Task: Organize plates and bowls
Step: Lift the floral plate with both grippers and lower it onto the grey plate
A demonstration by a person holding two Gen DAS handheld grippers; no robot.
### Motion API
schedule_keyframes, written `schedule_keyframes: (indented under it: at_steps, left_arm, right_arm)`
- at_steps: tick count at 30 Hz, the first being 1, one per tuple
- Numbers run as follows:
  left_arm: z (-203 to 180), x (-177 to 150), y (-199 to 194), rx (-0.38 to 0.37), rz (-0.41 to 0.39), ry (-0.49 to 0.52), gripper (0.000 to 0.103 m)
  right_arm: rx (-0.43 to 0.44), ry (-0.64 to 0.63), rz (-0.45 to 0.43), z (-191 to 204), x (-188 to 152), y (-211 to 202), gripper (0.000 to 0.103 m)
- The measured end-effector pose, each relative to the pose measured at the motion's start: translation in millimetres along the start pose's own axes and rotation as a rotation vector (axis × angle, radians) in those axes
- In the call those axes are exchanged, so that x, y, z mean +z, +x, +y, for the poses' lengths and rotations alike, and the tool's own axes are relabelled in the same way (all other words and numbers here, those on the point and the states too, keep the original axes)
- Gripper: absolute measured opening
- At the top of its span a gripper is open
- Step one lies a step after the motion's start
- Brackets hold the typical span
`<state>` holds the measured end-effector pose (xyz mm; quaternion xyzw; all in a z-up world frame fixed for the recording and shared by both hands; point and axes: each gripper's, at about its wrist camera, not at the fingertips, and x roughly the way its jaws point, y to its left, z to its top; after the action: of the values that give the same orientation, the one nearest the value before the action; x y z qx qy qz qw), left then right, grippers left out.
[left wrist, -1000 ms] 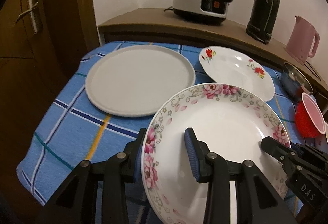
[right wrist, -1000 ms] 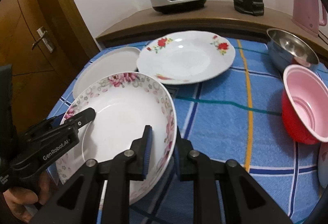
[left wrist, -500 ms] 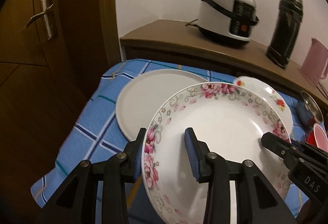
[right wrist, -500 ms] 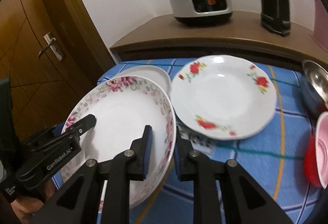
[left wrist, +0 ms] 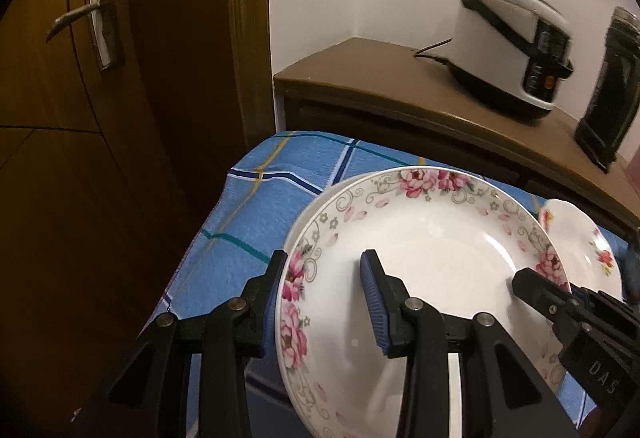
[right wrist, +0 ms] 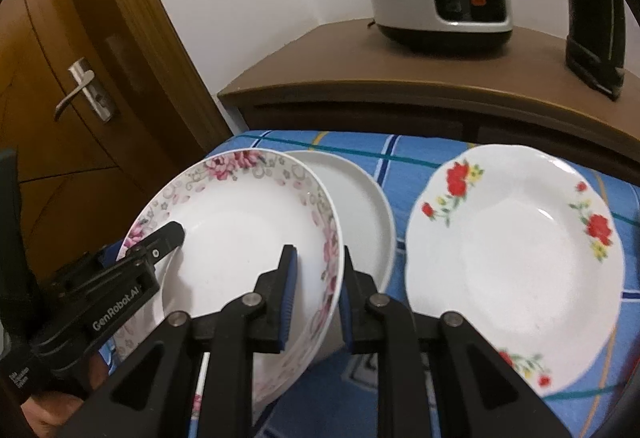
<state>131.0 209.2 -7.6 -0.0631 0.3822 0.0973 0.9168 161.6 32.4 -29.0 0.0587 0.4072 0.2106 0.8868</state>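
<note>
**Carrying the pink-flowered plate over the plain one**

Looking along the left tongs point(left wrist: 324, 302), the pink-flowered plate point(left wrist: 432, 250) fills the foreground, held clear of the blue checked cloth of the desk point(left wrist: 260, 213). The two blue pads stand either side of its near-left rim, one outside and one on the inner face; the gap looks wider than the rim, so whether both pads truly press cannot be told for certain, though the plate is plainly carried here. The right tongs point(left wrist: 524, 282) reach in at the plate's right rim. Just beyond that rim, at the right edge of the desk as seen here, shows part of the red-flowered plate point(left wrist: 580, 238). A rice cooker point(left wrist: 516, 41) sits on the wooden sideboard behind.

From the right wrist view, the right tongs point(right wrist: 316, 290) are closed tight on the pink-flowered plate's right rim, and the left tongs point(right wrist: 172, 234) hold the opposite side. The plate hangs over the desk's far-left corner, overlapping a plain white plate point(right wrist: 360, 205) that lies flat there. The red-flowered plate point(right wrist: 516, 250) lies flat toward the right, well clear.

All three plates are empty.

The likely step is stacking the carried plate on the plain one. Risks, as I judge them: a loose left hold could let the glazed rim slip and drop; lowering off-centre so near the desk's corner could tip the stack over the edge; and releasing one side first would bang china on china.
</note>
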Motion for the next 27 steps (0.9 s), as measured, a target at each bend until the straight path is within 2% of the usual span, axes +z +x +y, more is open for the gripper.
schedule_keyframes:
  at_steps: [4,10,23,27]
  left_arm:
    - [1.6,2.6,16.1,0.013,0.02,0.003,0.04]
    - [5.9,7.7,32.1,0.024,0.028,-0.02,0.041]
    - [2.1,9.1,42.3,0.04,0.001,0.004,0.04]
    - [3.6,9.4,42.2,0.031,-0.002,-0.008,0.041]
  right_arm:
    - [-0.001,0.018,0.015,-1.4,5.5,16.0,0.019]
    - [-0.026,-0.022,0.011,6.0,6.8,26.3,0.019]
    - [-0.037,-0.034,0.015,6.3,3.1,32.6,0.019]
    - [-0.046,-0.051,0.003,10.9,1.0,32.3,0.025]
